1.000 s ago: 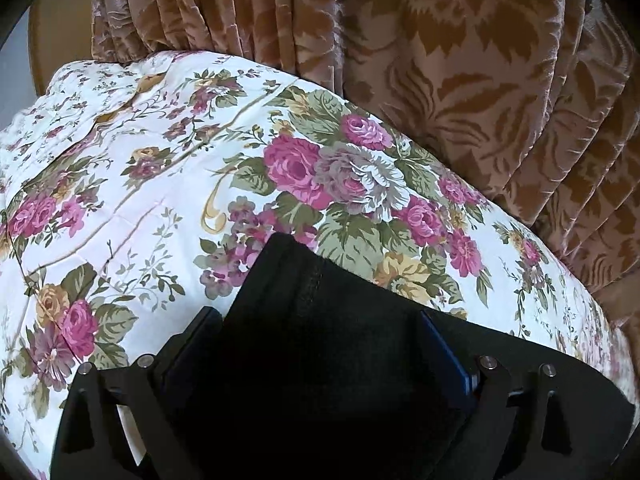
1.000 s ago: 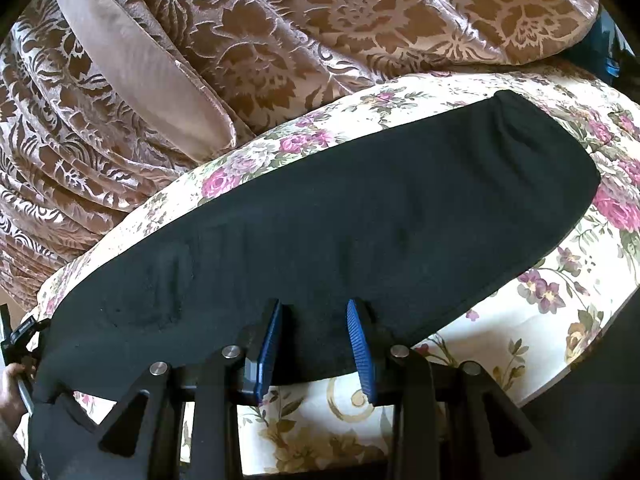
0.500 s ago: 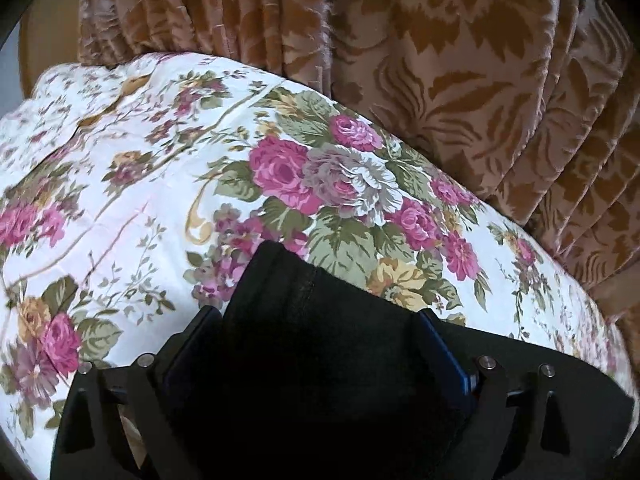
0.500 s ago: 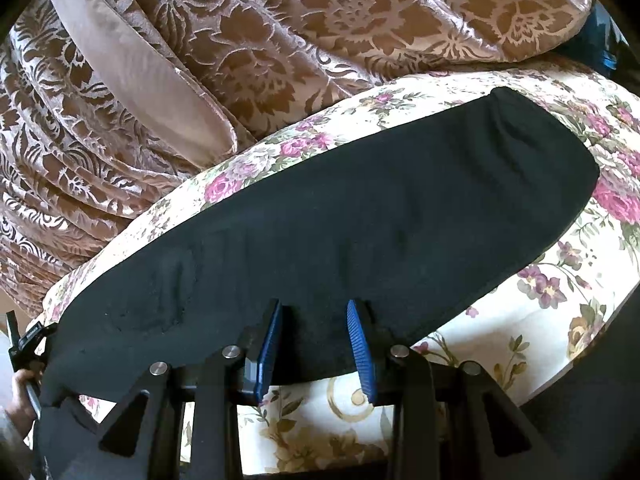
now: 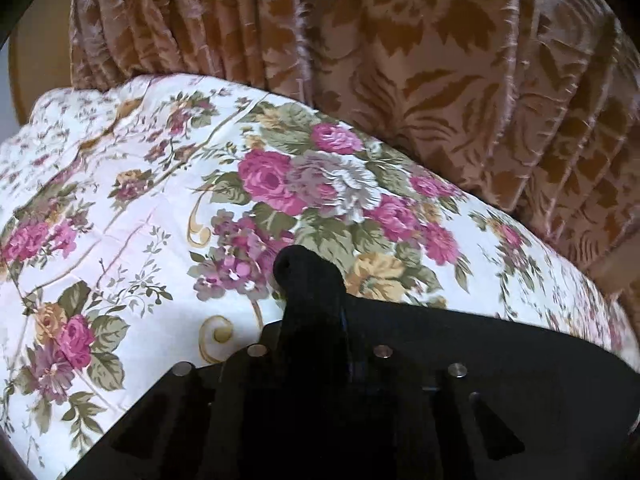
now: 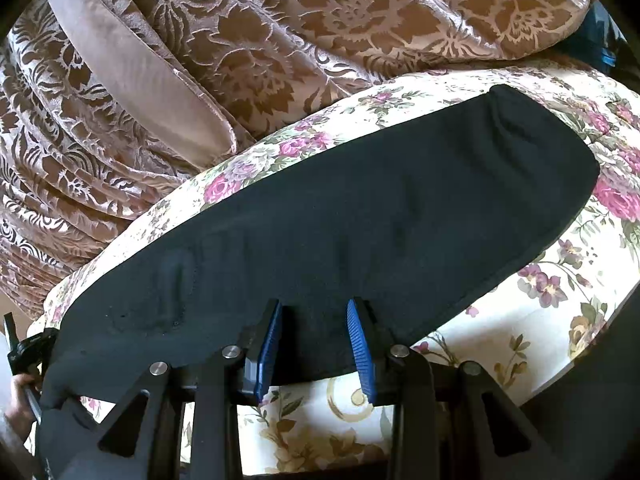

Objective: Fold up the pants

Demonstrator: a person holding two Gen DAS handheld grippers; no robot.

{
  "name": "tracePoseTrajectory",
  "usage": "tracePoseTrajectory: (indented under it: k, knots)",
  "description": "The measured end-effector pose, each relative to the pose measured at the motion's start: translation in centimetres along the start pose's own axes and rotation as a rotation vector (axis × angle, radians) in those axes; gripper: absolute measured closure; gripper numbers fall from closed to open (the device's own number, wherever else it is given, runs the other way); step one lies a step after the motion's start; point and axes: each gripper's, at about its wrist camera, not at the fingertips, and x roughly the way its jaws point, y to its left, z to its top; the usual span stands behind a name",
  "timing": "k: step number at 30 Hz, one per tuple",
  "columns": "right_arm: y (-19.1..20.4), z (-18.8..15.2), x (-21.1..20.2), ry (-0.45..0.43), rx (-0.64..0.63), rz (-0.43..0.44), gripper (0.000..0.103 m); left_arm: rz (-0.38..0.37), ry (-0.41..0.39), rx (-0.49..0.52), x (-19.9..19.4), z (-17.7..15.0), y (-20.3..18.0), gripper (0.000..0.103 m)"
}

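Observation:
Black pants (image 6: 360, 208) lie flat as a long folded strip across the flowered bedspread (image 6: 520, 320). My right gripper (image 6: 314, 312) hovers at the strip's near edge. Its blue pads (image 6: 269, 344) stand apart, with flat fabric between them and no pinch. In the left wrist view my left gripper (image 5: 312, 312) is closing its jaws on the pants' end (image 5: 308, 276), which sticks up between them as a bunched black tuft. The rest of the pants (image 5: 480, 344) trails off to the right. The left gripper (image 6: 24, 352) and a hand (image 6: 16, 400) show at the far left of the right wrist view.
A brown patterned curtain (image 5: 440, 80) hangs close behind the bed's far edge, also seen as the curtain (image 6: 240, 40) with a plain tie band (image 6: 132, 64). The flowered bedspread (image 5: 140, 208) stretches left of the pants' end.
The left jaws went from wide apart around the flat pants' end to drawn together, bunching the fabric into a tuft. The right gripper and the pants strip have not moved.

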Motion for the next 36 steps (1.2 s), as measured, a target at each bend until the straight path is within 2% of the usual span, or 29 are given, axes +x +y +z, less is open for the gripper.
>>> tracePoseTrajectory:
  k: [5, 9, 19, 30, 36]
  knots:
    - [0.0, 0.0, 0.0, 0.001, 0.0, -0.001, 0.069, 0.003, -0.059, 0.031, -2.1, -0.7, -0.8, 0.089]
    - [0.0, 0.0, 0.0, 0.001, 0.0, 0.001, 0.069, -0.034, -0.122, 0.019, -5.1, -1.3, -0.9, 0.089]
    - [0.0, 0.0, 0.0, 0.0, 0.005, 0.005, 0.069, -0.124, -0.193, -0.03, -10.9, -3.8, -0.2, 0.089]
    - [-0.1, 0.0, 0.0, -0.001, 0.006, 0.007, 0.069, -0.24, -0.241, -0.136, -16.7, -8.8, 1.9, 0.089]
    - [-0.1, 0.0, -0.1, -0.001, 0.003, 0.006, 0.069, -0.313, -0.251, -0.249, -19.0, -12.1, 3.5, 0.089]
